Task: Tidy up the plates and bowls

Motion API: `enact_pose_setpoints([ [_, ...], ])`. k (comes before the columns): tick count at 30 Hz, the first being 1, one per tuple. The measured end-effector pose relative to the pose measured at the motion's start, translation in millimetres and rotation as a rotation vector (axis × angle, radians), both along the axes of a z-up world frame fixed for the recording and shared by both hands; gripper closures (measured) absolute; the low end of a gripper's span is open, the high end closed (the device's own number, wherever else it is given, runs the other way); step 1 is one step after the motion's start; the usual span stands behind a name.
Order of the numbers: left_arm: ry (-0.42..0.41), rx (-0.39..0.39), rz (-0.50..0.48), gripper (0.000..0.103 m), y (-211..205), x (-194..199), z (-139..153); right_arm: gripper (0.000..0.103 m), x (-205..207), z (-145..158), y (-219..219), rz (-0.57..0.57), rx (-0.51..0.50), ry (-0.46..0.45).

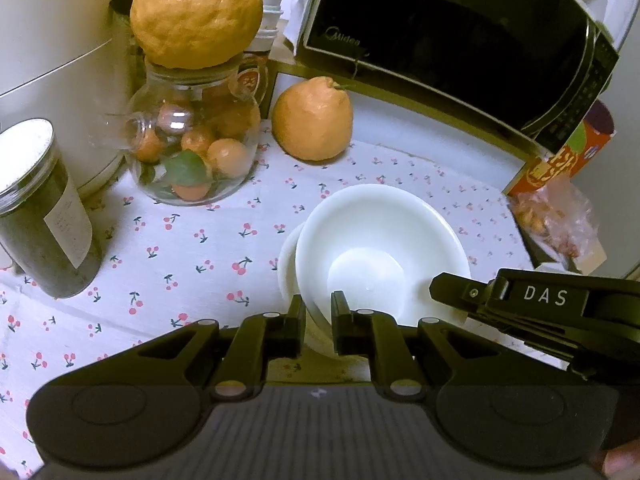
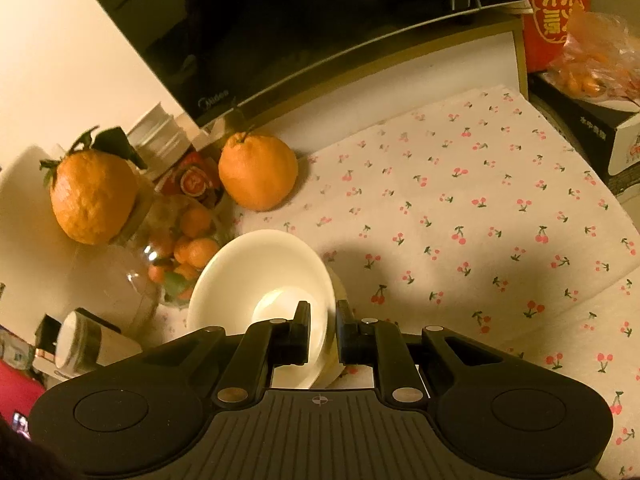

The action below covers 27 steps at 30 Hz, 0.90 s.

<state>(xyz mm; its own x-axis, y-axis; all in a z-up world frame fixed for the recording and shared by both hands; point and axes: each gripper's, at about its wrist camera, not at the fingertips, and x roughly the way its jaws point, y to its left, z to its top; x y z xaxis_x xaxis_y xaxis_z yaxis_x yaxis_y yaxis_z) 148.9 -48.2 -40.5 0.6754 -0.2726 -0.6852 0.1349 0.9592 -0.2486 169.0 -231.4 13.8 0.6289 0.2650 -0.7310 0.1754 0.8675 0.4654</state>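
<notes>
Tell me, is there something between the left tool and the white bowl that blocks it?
No, nothing visible blocks it. The left tool already has its fingers on either side of the near rim of the white bowl, and the right tool straddles the rim too. The glass jar stands apart on the cherry cloth.

A black microwave (image 1: 460,40) sits on a shelf at the back; a large orange (image 1: 312,120) lies on the cherry-print tabletop (image 1: 180,248); another orange (image 1: 196,8) caps a glass jar (image 1: 192,140) of small oranges; a lidded dark canister (image 1: 44,208) stands nearby.
</notes>
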Motion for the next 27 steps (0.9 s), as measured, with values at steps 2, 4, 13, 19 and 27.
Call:
enact_pose_setpoints([
  [2, -0.001, 0.022, 0.002, 0.091, -0.9, 1.1, -1.4, 0.088, 1.0, -1.6, 3.6, 0.006, -0.017, 0.003],
  [4, -0.006, 0.05, 0.002, 0.091, -1.8, 1.3, -3.1, 0.088, 2.2, -2.9, 7.4, 0.015, -0.039, 0.005],
  [13, -0.004, 0.073, 0.001, 0.09, -0.9, 4.9, -6.4, 0.088, 6.7, -6.3, 18.0, 0.044, -0.101, 0.005],
  [19, -0.002, 0.072, -0.002, 0.089, -1.1, 5.5, -6.9, 0.088, 6.9, -6.2, 18.3, 0.045, -0.102, 0.003],
  [27, -0.002, 0.078, -0.01, 0.08, -1.1, 6.4, -8.9, 0.087, 6.2, -7.2, 16.0, 0.049, -0.114, -0.001],
])
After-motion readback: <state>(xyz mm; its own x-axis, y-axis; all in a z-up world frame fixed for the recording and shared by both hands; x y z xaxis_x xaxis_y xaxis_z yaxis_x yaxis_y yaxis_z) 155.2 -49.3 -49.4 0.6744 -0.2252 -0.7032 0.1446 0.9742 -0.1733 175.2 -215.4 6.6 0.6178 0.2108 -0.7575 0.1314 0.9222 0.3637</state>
